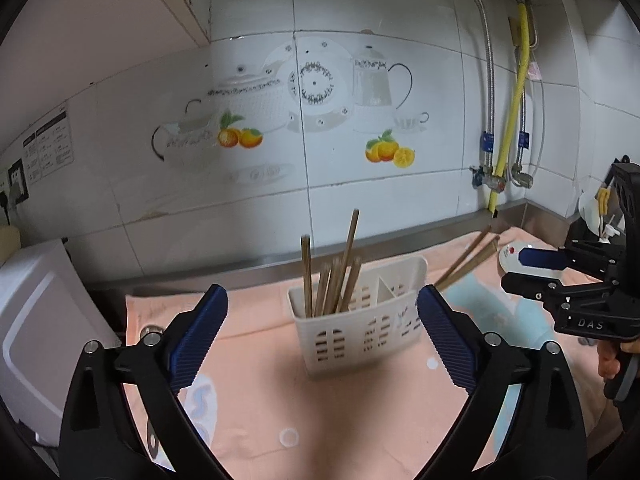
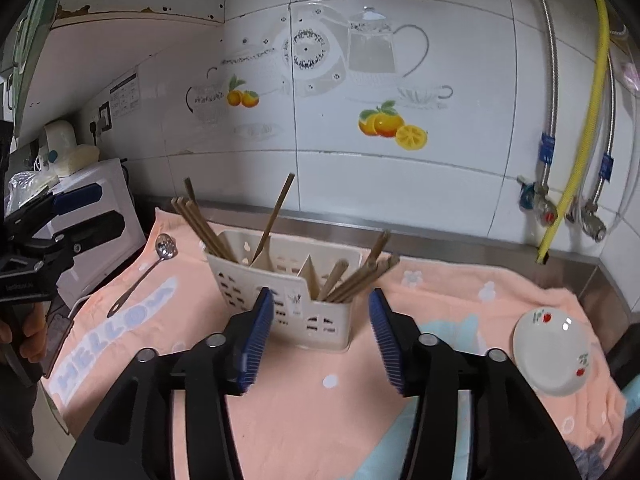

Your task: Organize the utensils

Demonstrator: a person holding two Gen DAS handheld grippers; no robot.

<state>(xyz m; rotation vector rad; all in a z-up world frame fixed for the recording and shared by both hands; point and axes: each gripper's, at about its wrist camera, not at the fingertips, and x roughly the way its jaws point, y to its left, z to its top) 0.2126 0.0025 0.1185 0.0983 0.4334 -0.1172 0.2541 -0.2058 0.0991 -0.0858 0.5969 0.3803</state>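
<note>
Both the left tongs (image 1: 322, 336) and right tongs (image 2: 321, 338) gape wide and empty around the white caddy (image 2: 298, 300) of chopsticks (image 2: 356, 278) at frame centre, spoon (image 2: 140, 276) lying left.

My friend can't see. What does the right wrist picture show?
A white utensil holder stands on a peach towel, with wooden chopsticks leaning out of its compartments. The open right hand-held gripper is just in front of it. A spoon lies left, a small white bowl right.
</note>
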